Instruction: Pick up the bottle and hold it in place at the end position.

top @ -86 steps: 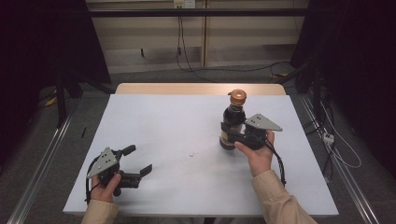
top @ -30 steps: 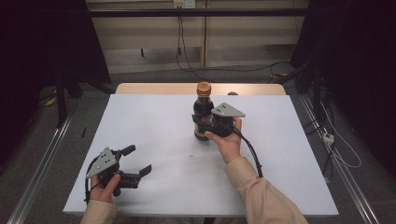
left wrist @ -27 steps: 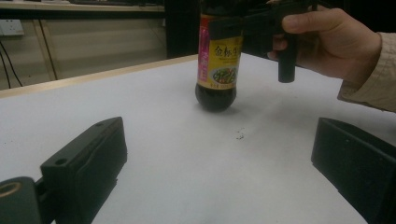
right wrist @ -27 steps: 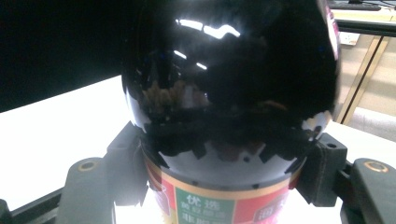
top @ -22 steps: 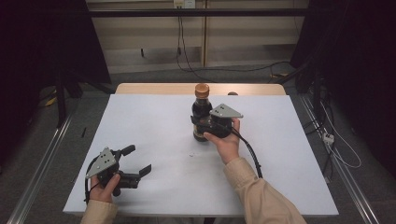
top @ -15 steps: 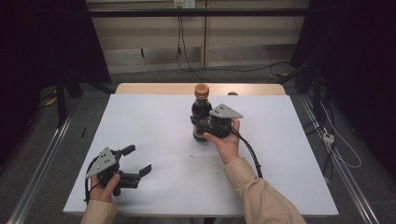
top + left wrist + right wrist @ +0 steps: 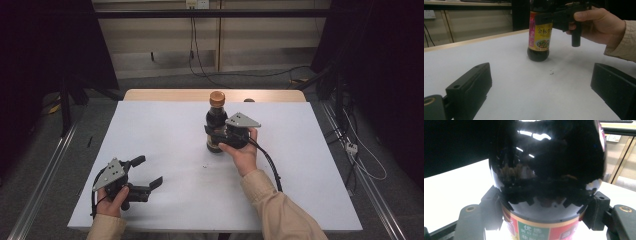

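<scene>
Black jaws of the left gripper [image 7: 145,172] gape wide, idle at the table's [image 7: 165,130] near-left corner. The bottle [image 7: 216,122], carried leftward from the right side, now stands mid-table toward the far edge, clamped by the right gripper [image 7: 214,136]; placement looks nearly finished.

Both tools are black, two-jawed, pistol-grip units. Left tool [image 7: 142,172]: grey three-cornered plate on top with small holes, black cable looping at the grip; its jaws are blocky black slabs, one with a small round hole, and a brass-ringed screw sits at the base. Right tool [image 7: 216,136]: same grey plate, thick black cable trailing along the forearm, brass-ringed screws on both jaw arms. Beige long sleeves [image 7: 280,210], buttoned-style cuffs at both wrists.
</scene>
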Demonstrator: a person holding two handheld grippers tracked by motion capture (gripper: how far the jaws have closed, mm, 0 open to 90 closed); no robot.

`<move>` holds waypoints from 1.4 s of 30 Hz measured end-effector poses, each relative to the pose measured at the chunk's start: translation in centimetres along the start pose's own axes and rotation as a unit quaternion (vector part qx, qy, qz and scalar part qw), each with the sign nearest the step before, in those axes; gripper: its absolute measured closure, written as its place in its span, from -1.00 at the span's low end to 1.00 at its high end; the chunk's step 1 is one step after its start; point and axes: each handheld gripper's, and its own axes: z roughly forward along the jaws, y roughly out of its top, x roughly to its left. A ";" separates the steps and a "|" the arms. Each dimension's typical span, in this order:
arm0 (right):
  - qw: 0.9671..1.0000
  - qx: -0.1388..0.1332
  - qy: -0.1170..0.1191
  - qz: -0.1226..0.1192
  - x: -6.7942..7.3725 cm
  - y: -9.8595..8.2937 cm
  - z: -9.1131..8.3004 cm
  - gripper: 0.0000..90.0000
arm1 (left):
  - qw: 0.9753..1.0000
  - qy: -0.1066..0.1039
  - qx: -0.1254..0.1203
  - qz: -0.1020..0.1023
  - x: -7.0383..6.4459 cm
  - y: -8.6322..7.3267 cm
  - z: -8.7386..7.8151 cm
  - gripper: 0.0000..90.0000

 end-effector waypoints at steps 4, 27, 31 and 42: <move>1.000 0.000 0.011 -0.002 -0.3 0.0 -0.1 -0.33 | 1.000 0.000 0.001 -0.002 0.0 0.0 0.1 -0.93; 1.000 0.008 0.028 0.004 -0.6 -0.1 -0.2 -0.33 | 1.000 -0.001 0.008 0.000 -0.4 -0.1 0.4 -0.92; 1.000 0.010 0.027 0.012 -0.7 0.0 -0.2 -0.33 | 1.000 -0.001 0.010 -0.005 -0.3 -0.2 0.7 -0.92; 1.000 0.011 0.016 0.010 -0.3 -0.1 -0.2 -0.32 | 1.000 0.008 0.012 -0.016 -0.6 0.8 1.9 -0.89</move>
